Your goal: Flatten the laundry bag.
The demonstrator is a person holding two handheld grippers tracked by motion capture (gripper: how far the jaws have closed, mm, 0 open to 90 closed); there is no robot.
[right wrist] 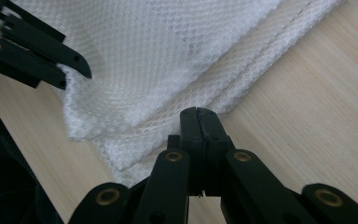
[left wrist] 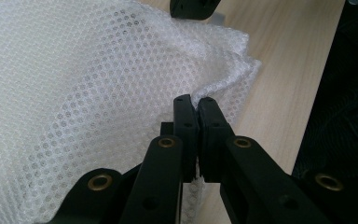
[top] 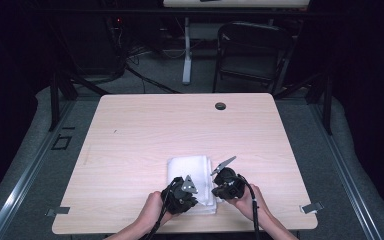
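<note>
A folded white mesh cloth lies near the front edge of the light wooden table. My left gripper sits at the cloth's near left part. In the left gripper view its jaws are shut on a raised fold of the mesh cloth. My right gripper is at the cloth's right edge. Its jaws are closed together on the border of the layered cloth. The left gripper's black jaws show at the top left of the right gripper view.
A dark grommet hole sits near the table's far edge. Behind the table stand a black chair and a white desk leg. Both hands rest at the table's front edge, with dark floor to either side.
</note>
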